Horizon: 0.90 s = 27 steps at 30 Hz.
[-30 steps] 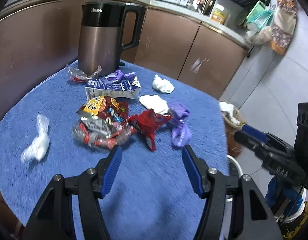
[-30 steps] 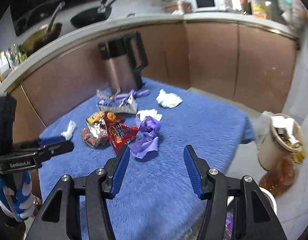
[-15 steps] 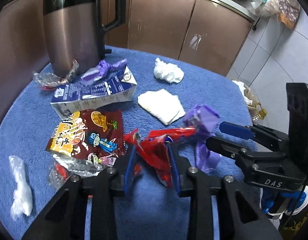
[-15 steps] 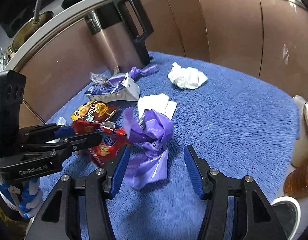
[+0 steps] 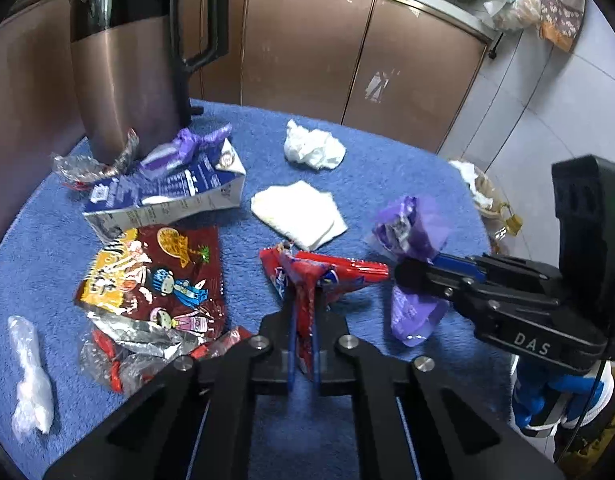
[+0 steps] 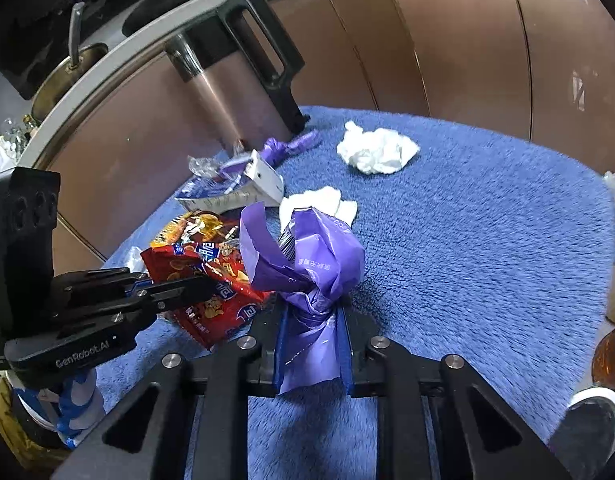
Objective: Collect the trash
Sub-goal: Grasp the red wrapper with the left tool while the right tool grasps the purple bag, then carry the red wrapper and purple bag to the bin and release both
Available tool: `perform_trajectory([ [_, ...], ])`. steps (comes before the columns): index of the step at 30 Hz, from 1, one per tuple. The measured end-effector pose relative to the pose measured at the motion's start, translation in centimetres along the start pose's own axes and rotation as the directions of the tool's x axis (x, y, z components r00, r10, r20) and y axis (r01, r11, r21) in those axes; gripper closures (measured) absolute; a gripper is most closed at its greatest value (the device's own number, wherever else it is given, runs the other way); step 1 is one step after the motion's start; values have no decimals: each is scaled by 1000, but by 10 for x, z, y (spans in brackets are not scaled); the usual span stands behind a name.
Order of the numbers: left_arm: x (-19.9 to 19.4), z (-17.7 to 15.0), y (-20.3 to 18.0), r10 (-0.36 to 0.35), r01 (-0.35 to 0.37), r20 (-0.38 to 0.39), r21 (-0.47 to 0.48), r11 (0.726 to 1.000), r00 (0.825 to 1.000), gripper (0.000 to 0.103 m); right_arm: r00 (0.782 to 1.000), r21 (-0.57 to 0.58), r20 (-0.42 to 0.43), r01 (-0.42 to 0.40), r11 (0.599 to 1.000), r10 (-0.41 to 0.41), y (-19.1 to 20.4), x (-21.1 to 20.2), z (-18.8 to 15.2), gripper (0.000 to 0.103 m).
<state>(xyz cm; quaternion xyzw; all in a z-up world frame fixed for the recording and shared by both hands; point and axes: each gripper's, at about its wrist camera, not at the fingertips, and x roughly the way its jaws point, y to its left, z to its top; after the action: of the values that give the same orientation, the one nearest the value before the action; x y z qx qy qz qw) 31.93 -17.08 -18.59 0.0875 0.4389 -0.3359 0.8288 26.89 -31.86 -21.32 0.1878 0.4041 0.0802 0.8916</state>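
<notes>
Trash lies scattered on a table under a blue towel (image 5: 387, 168). My left gripper (image 5: 303, 304) is shut on a red snack wrapper (image 5: 339, 276), pinched thin between its blue pads; in the right wrist view the same gripper (image 6: 195, 284) reaches in from the left over that wrapper (image 6: 219, 304). My right gripper (image 6: 312, 312) is closing its jaws on a crumpled purple plastic bag (image 6: 315, 256), and the pads press its lower part. From the left wrist view the bag (image 5: 411, 232) bulges above the right gripper (image 5: 403, 276).
Still on the towel: a flattened blue milk carton (image 5: 167, 196), a dark red snack packet (image 5: 155, 276), foil wrappers (image 5: 139, 344), clear plastic (image 5: 29, 376), a crumpled tissue (image 5: 313, 150), a flat tissue (image 5: 299, 212). A brown kettle (image 5: 127, 72) stands behind. A full bin (image 5: 483, 196) stands past the right edge.
Both grippers came forward and down onto the pile. The left jaws went from wide open to shut on the red wrapper. The right jaws narrowed onto the purple bag.
</notes>
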Motion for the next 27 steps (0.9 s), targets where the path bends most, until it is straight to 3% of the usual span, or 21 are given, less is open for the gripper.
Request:
perform_trajectory([
  [7,-51,-3,-5,6,-3,79,-31,1000,997,98,997,-8,80,20,1000,-20,16,-55,-10,82],
  [13,-119,-10,-11,36,-27,167,-55,998,985,98,984,-4,177,33,999,-31,31,-125,-27,82],
  [20,-208,-25,-42,57,-46,303,-42,998,951,98,940,-12,334,72,997,-64,46,-232,-56,82],
  [27,-256,-40,-79,24,-30,375,9,1000,927,98,881,-18,461,133,991,-110,54,-317,-87,82],
])
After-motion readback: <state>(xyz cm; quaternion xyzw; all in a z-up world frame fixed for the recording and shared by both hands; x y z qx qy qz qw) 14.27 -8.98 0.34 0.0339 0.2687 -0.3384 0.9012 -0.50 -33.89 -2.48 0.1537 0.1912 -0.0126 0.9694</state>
